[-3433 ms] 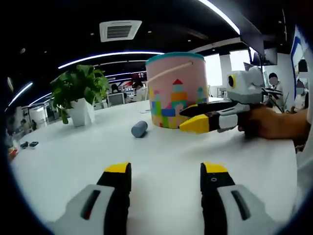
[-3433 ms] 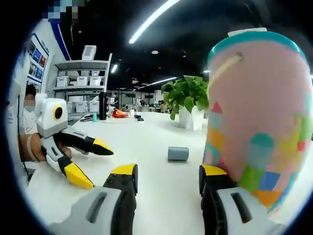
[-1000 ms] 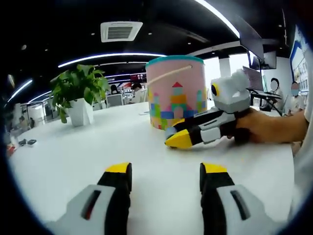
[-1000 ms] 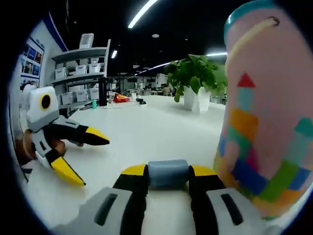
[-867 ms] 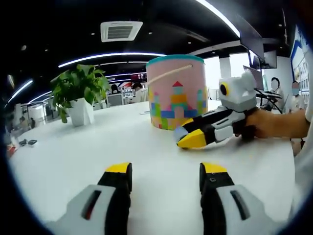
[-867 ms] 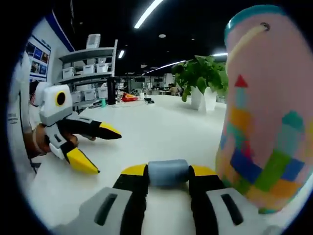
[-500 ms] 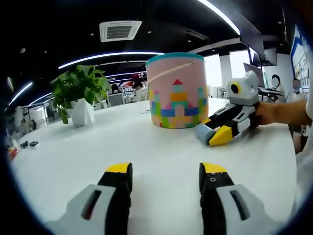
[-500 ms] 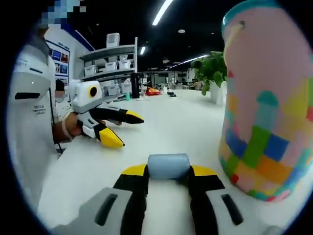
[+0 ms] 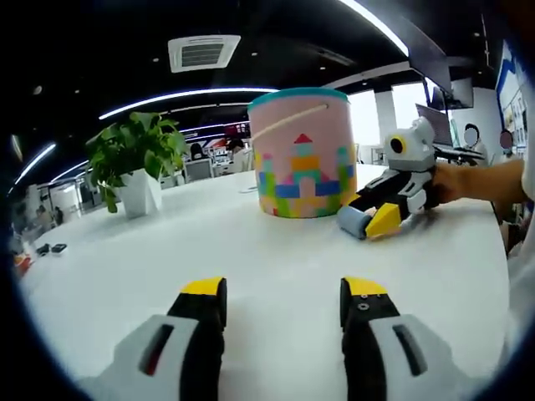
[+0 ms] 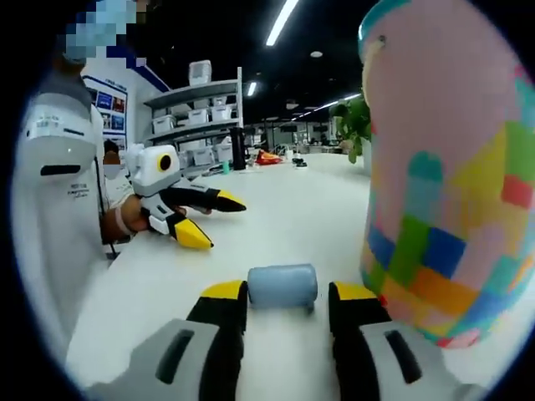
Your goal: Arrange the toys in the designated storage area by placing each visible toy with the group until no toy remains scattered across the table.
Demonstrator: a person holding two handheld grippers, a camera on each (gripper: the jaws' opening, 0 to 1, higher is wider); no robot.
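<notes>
Landmark: the tall pink cylindrical bucket with a teal rim, a cord handle and a coloured block-castle print (image 9: 303,150) stands upright on the white table (image 9: 167,251); in the right gripper view it rises close on the right (image 10: 451,167).

Toy: the small grey-blue cylinder (image 10: 282,286) lies on its side on the table just beside the bucket's base, on the side facing the person. In the left gripper view it sits at the bucket's lower right (image 9: 353,222).

Right tongs (image 10: 288,302): black jaws with yellow tips, spread a little wider than the cylinder. The cylinder lies just beyond and between the tips, with a narrow gap on each side, so it is released, not gripped. In the left gripper view these tongs (image 9: 374,215) point down at the cylinder, held by a hand (image 9: 456,180).

Left tongs (image 9: 284,292): released, jaws wide apart over bare table, well away from the bucket and holding nothing. In the right gripper view they (image 10: 203,219) hover on the far side of the table from the bucket, tips parted.

Plant: a leafy green plant in a white pot (image 9: 134,167) stands well to the bucket's left.

Shelving: a grey rack with white boxes (image 10: 201,117) stands beyond the table, far from the bucket.
</notes>
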